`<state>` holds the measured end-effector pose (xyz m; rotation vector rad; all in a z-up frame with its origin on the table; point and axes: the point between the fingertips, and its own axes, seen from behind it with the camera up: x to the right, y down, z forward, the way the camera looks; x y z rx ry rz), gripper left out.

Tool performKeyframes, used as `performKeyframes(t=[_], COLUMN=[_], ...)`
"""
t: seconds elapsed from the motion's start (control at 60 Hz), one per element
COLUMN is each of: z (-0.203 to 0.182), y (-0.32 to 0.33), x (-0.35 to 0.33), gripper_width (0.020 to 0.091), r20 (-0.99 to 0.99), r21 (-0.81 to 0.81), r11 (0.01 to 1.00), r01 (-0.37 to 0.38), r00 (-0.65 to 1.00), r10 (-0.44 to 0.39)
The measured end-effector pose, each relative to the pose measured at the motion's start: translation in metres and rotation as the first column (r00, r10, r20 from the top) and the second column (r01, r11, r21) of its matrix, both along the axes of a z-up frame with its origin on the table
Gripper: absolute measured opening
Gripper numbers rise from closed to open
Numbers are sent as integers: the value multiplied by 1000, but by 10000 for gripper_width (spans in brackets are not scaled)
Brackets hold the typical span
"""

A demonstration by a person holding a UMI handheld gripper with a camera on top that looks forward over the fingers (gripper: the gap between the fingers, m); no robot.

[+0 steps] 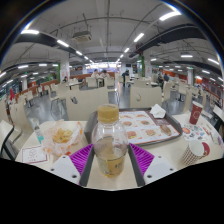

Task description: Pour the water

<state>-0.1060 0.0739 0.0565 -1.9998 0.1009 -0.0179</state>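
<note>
Gripper (109, 160) clamped on clear bottle (109, 142), upright between both magenta pads (141, 158), liquid inside. Just beyond fingers: tray (146, 127) of snacks. Beside left finger: bowl (62, 135) of food on table (92, 129).

no text, brand, number or sign could be read anywhere; the bottle (109, 148) bore a label too blurred to read.

You face a hall evenly lit by long ceiling strip lights (140, 37) beyond your fingers, daylight whitening the far windows (104, 65). Fisheye bending curves walls outward. The bottle (109, 145) between the pads (140, 157) glints softly; shadows stay faint, distant tables blur.
</note>
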Motion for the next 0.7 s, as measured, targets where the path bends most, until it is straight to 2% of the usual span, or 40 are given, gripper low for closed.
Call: performKeyframes(t=[0.067, 0.167, 0.183, 0.267, 0.367, 0.483, 0.6, 0.7], z=[-7, -4, -4, -1, 9, 44, 95, 130], y=[6, 7, 6, 3, -3, -13, -26, -28], x=[1, -2, -2, -2, -6, -9, -16, -3], gripper_width=[503, 465, 431, 376, 371, 371, 369, 368], r20=[6, 33, 36, 68, 65, -26, -334, -642], r21=[6, 24, 26, 25, 23, 53, 99, 119], r11=[1000, 999, 999, 998, 997, 995, 992, 993], r01=[-6, -33, -35, -51, -70, -82, -73, -26], r00=[1000, 999, 999, 996, 996, 996, 937, 760], r10=[6, 32, 34, 49, 69, 84, 103, 97])
